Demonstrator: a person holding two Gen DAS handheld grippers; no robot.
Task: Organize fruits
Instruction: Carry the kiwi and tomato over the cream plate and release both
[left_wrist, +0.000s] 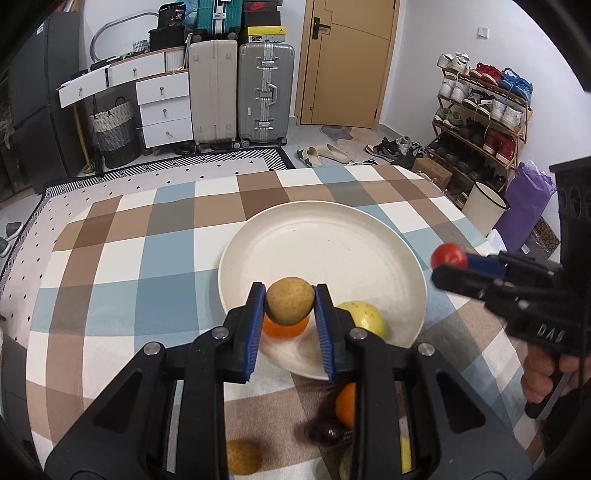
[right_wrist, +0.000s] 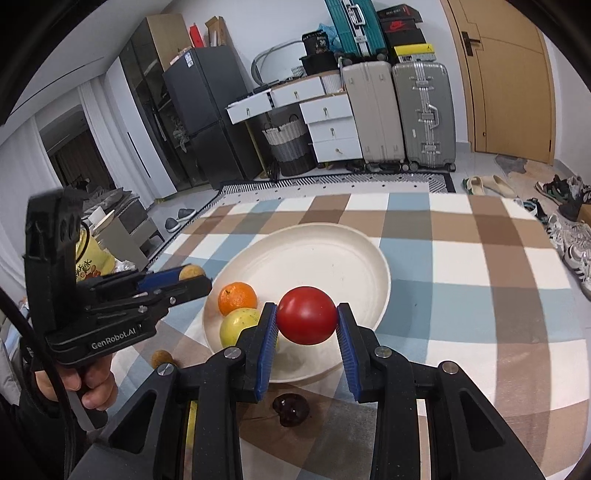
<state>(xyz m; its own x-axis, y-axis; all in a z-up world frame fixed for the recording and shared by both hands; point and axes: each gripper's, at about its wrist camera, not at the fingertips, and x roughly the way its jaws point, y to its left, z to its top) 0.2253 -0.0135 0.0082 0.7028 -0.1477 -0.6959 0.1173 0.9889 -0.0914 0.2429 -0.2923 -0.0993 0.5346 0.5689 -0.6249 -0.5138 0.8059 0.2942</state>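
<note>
A cream plate (left_wrist: 332, 236) sits on a blue, brown and white checked cloth (left_wrist: 147, 258).

Glossy smooth tomato (right_wrist: 306, 320), rough matt brown fruit (left_wrist: 290, 301), matt plate (left_wrist: 332, 243).

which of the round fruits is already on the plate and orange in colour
The orange at the plate's near-left edge, beside the yellow-green apple. The other orange fruit lies off the plate, on the cloth.

Both wrist views angled down, close, sharing the plate (left_wrist: 369, 221) from opposite sides
</note>
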